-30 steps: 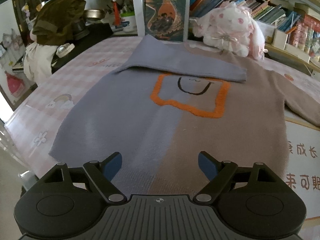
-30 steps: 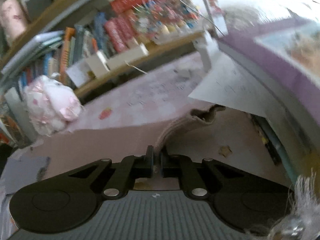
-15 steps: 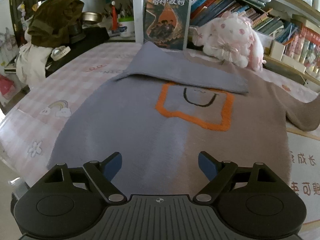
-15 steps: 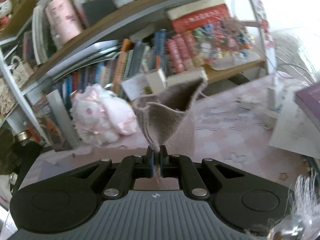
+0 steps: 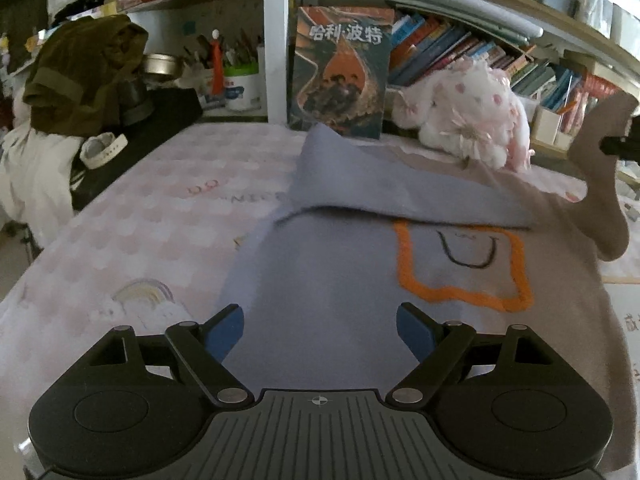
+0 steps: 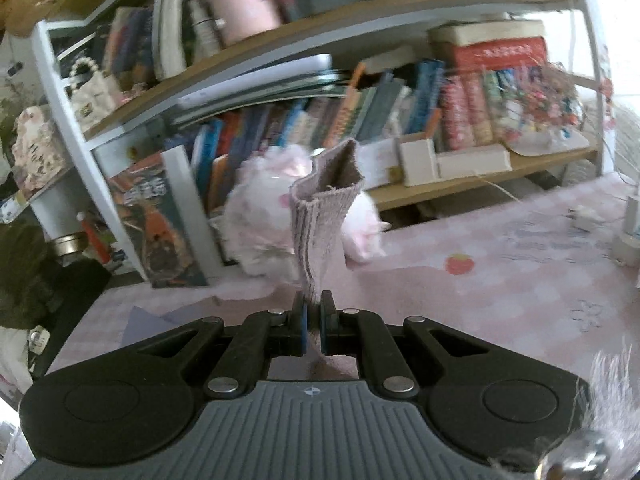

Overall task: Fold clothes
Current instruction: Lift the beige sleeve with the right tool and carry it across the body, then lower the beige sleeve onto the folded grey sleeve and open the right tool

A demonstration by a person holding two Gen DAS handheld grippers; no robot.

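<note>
A two-tone sweater (image 5: 360, 280), blue-grey on the left and taupe on the right with an orange outlined patch, lies flat on the pink checked cloth. Its blue-grey sleeve (image 5: 400, 196) is folded across the chest. My left gripper (image 5: 320, 332) hovers open over the hem, nothing between its blue pads. My right gripper (image 6: 313, 326) is shut on the ribbed cuff (image 6: 324, 216) of the taupe sleeve, which stands up in front of it. In the left wrist view that taupe sleeve (image 5: 600, 184) hangs lifted at the right edge.
A pink plush toy (image 5: 468, 120) and an upright book (image 5: 340, 72) stand at the back of the table (image 5: 120, 240) before bookshelves (image 6: 360, 120). A dark green garment (image 5: 84, 76), a white watch (image 5: 104, 148) and a tin sit at the back left.
My right gripper has lifted the taupe sleeve cuff off the table and swung it left toward the sweater. The left gripper has drifted left along the hem, still open.
</note>
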